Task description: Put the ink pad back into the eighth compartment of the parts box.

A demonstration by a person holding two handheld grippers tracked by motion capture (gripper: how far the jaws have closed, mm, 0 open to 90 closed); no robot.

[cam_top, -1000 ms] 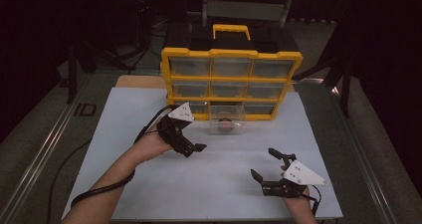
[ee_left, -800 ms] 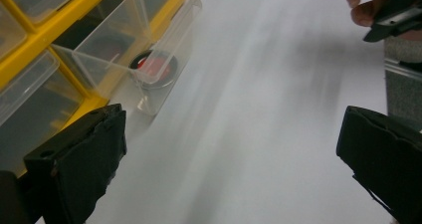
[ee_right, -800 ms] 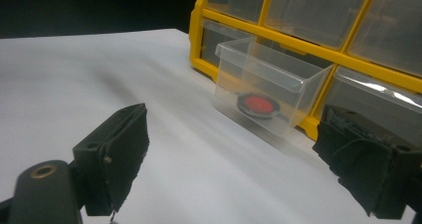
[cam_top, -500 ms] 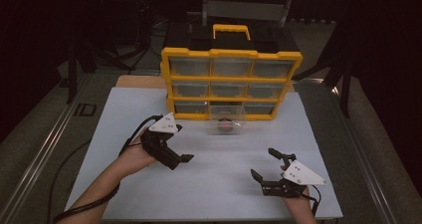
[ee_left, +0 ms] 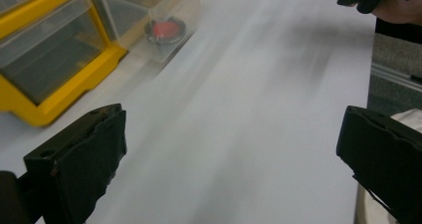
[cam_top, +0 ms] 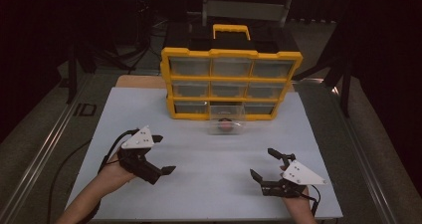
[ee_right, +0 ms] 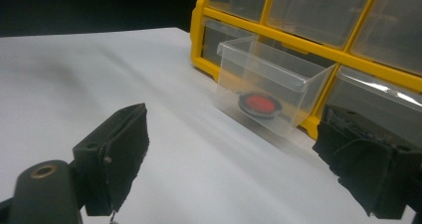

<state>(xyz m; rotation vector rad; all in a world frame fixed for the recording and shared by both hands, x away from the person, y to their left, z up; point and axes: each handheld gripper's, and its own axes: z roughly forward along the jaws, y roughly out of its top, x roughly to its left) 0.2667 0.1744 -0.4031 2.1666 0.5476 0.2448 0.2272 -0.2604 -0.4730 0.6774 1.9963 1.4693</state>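
We see a yellow box (cam_top: 231, 84) of clear drawers at the top middle of the high view. It stands at the back of the white counter (cam_top: 209, 149).

One drawer (cam_top: 226, 124) in the bottom row is pulled out toward us. A red disc (cam_top: 226, 126) with a dark rim lies flat inside it. In the right gripper view the drawer (ee_right: 271, 92) is in the middle of the frame, and the disc (ee_right: 260, 104) sits on its floor. In the left gripper view the drawer (ee_left: 154, 20) is at the upper left, with the disc (ee_left: 164, 29) in it.

Our left tongs (cam_top: 162, 155) are at the lower left of the high view. They are open wide and hold nothing. In the left gripper view the two black jaws stand far apart, with bare counter between them.

Our right tongs (cam_top: 262, 164) are at the lower right of the high view. They are open too, and hold nothing. In the right gripper view they point at the drawer.

Both tongs are well apart from the drawer and from each other. A hand (cam_top: 112, 170) holds the left tongs.
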